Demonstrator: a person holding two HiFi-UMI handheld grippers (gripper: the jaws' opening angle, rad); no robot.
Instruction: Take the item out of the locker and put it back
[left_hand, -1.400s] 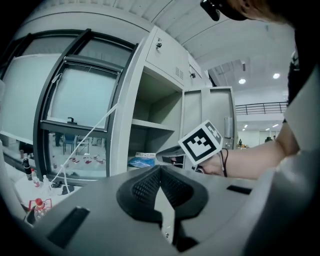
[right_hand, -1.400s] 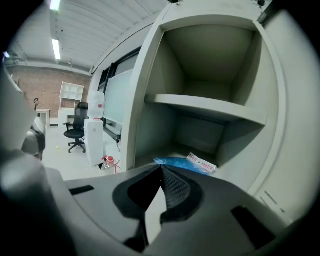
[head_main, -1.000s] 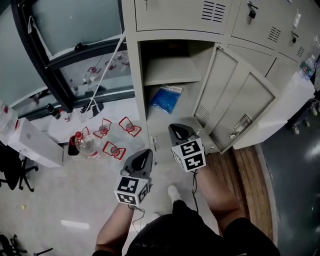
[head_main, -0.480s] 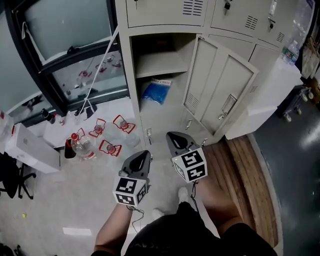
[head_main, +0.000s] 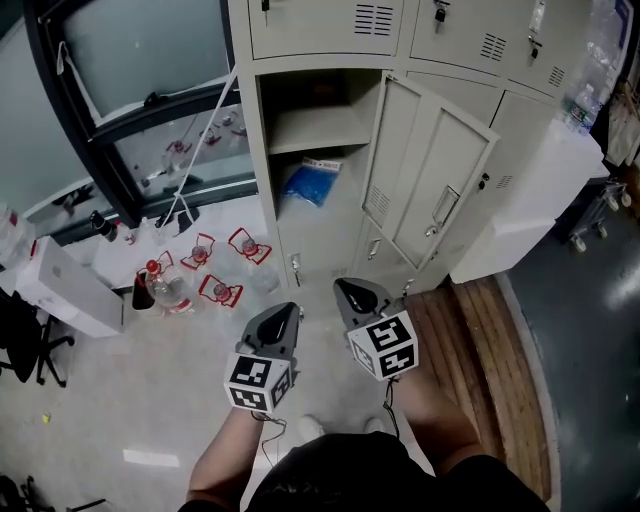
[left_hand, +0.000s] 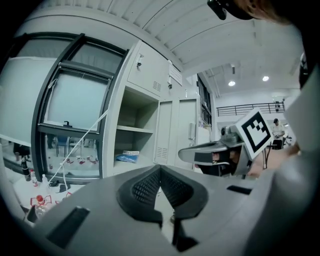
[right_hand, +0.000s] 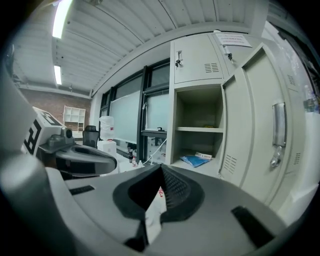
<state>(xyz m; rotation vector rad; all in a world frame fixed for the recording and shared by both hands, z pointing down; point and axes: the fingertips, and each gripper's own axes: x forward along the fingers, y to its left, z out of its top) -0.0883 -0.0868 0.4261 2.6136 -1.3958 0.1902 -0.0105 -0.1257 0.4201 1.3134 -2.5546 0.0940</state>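
Note:
The item, a blue plastic bag (head_main: 308, 184), lies on the floor of the open beige locker (head_main: 318, 128), under a bare shelf. It also shows as a small blue bag (left_hand: 126, 157) in the left gripper view and as a blue bag (right_hand: 196, 160) in the right gripper view. The locker door (head_main: 428, 182) stands half swung in front of the compartment. My left gripper (head_main: 292, 309) and right gripper (head_main: 344, 286) hover side by side well short of the locker, above the floor. Both are shut with nothing between their jaws.
Several bottles and red-labelled items (head_main: 200, 268) stand on the floor left of the locker, beside a white box (head_main: 62, 288) and a dark window frame (head_main: 120, 150). A white cabinet (head_main: 540, 195) and a wooden board (head_main: 480, 335) lie to the right.
The locker door has swung further toward the compartment. Both grippers have drawn back from the locker and sit lower in the head view.

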